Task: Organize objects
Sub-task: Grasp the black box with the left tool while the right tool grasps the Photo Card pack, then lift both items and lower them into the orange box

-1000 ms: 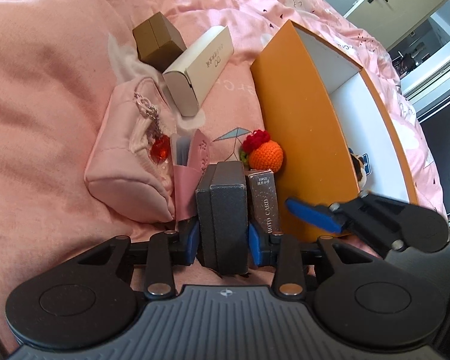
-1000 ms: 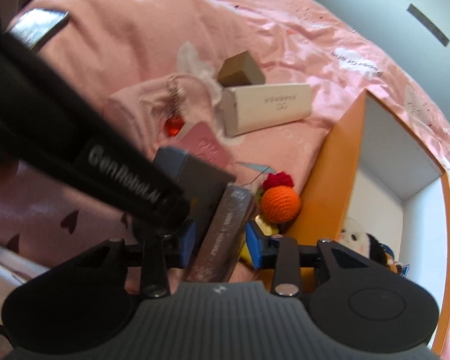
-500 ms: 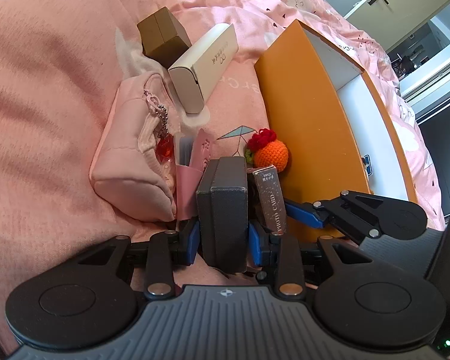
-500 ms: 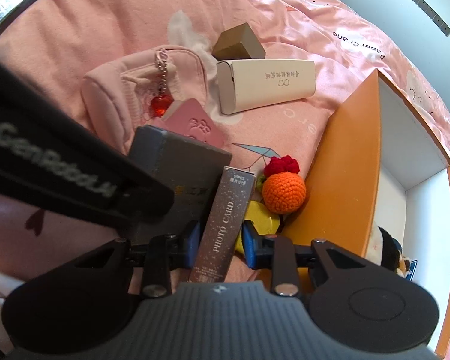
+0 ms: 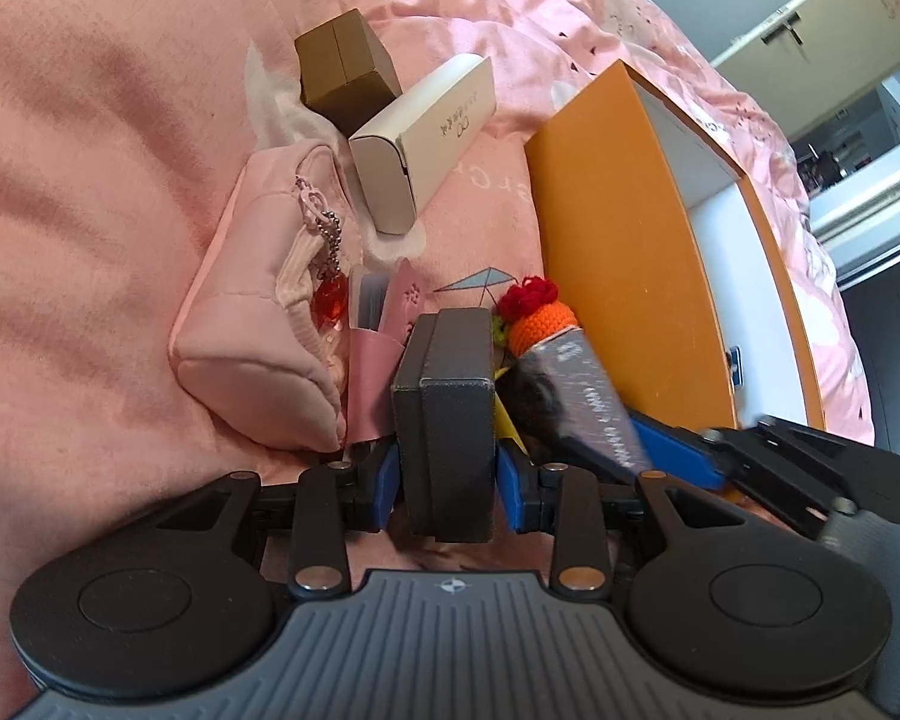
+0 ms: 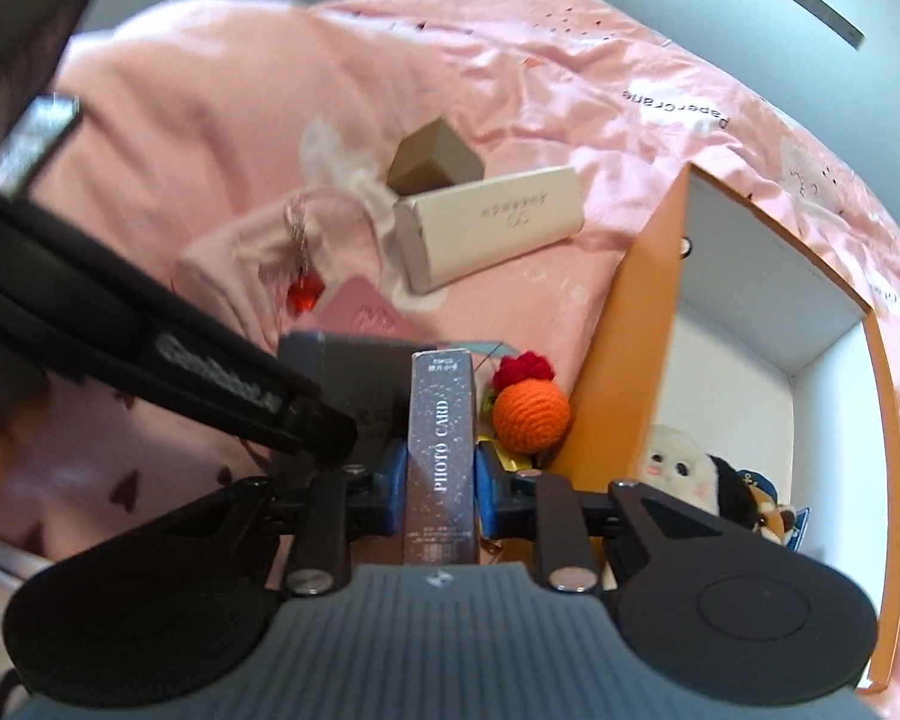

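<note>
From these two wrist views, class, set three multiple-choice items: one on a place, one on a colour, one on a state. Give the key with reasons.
1. Where is the plush toy?
A. inside the orange box
B. on the pink pouch
C. under the white case

2. What colour is the crocheted ball?
A. blue
B. orange
C. white

3. What lies between the right tool pads?
A. nothing
B. the brown box
C. the photo card box

Key: 1 A, it lies against the box's white inner wall. 2 B, orange with a red tuft. 3 C, its jaws are closing with blue pads flanking that box.
</note>
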The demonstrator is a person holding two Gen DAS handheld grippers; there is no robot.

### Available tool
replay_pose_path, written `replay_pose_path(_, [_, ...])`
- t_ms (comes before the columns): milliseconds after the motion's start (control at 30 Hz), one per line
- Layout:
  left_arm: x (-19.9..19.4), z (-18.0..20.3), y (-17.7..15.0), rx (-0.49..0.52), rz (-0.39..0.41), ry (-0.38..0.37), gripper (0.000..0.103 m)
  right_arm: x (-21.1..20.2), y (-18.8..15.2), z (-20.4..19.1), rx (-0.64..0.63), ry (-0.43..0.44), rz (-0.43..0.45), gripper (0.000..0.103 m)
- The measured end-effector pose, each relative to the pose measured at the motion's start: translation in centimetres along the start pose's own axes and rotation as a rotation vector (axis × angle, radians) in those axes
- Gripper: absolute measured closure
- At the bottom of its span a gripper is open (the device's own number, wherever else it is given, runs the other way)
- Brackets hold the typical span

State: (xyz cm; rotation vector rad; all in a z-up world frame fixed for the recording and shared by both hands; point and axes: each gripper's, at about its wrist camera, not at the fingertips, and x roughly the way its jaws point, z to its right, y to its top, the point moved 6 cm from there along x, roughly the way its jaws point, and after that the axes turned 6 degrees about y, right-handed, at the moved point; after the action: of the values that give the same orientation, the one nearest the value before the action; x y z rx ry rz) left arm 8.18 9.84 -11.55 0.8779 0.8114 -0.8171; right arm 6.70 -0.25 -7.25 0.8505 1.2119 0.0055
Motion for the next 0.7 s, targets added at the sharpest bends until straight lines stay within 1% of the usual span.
replay_pose_path(133, [-0.7, 1.1, 0.2, 0.043, 0.036, 0.036, 0.065, -1.8, 0.6, 0.9, 0.053, 0.036, 0.049, 0.08])
replay_pose_path(233, [-2.0, 1.7, 0.5, 0.064, 0.077, 0.043, 0.065, -3.4, 1.1, 1.5, 0.078, 0.049, 0.097, 0.08])
replay_pose_path(333, [-3.4, 2.2, 1.2, 0.073, 0.111, 0.045, 0.065, -5.0, 1.7, 2.6, 0.135, 0.095, 0.152, 0.08])
replay_pose_path(500, [-5.6, 3.7, 2.7, 0.072, 0.144, -0.008, 0.065, -8.0, 2.5, 5.2, 0.244, 0.164, 0.247, 0.08])
replay_pose_path(600, [-7.1, 5.5, 4.0, 0.094, 0.187, -0.041, 0.065, -9.9, 3.0, 7.6, 0.309, 0.157, 0.312, 0.08])
replay_pose_path(700, [-8.3, 7.9, 5.6, 0.139, 0.224, -0.084, 0.065, -11.3, 3.2, 10.1, 0.366, 0.127, 0.372, 0.079])
